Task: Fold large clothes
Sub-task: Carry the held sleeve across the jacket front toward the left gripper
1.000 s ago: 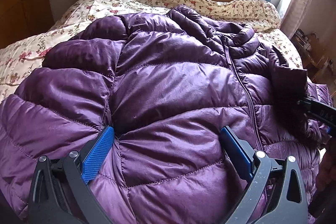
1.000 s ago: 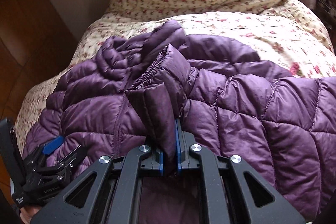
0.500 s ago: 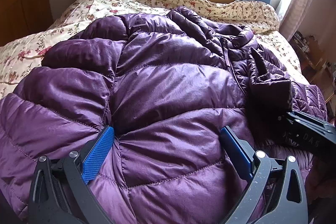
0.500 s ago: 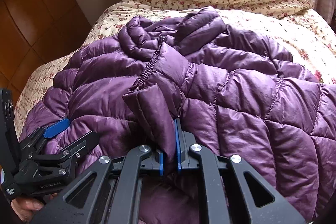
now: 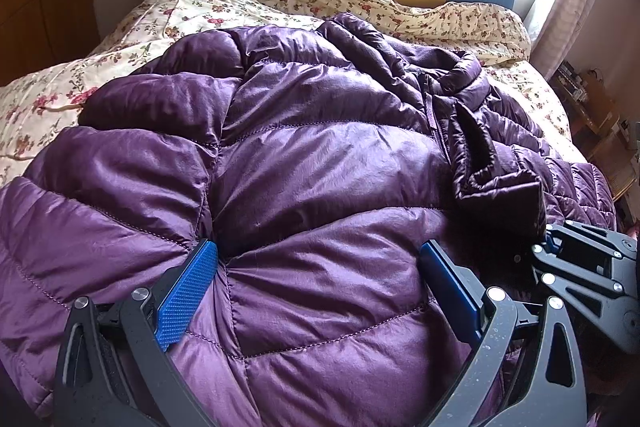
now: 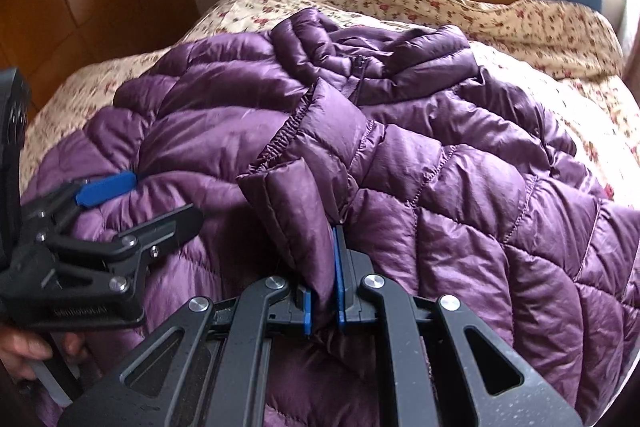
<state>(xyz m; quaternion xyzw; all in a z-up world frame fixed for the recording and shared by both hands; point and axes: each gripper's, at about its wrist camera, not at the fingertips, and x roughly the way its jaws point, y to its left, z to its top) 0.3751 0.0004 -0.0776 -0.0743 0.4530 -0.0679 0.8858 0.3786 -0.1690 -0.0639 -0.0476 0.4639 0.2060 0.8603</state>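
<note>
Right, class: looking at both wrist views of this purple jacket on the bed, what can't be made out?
- Jacket hem: cut off by the bottom edge, both views.
- Sleeve cuff tip: hidden between the right gripper pads, right wrist view.
- Shelf items: too small, left wrist view.
- Left gripper pressing or hovering: cannot tell.

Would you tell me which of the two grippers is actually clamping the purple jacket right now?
The right gripper: its blue pads are shut on the sleeve cuff. The left gripper has its jaws spread wide, resting open on the jacket body without pinching anything.
</note>
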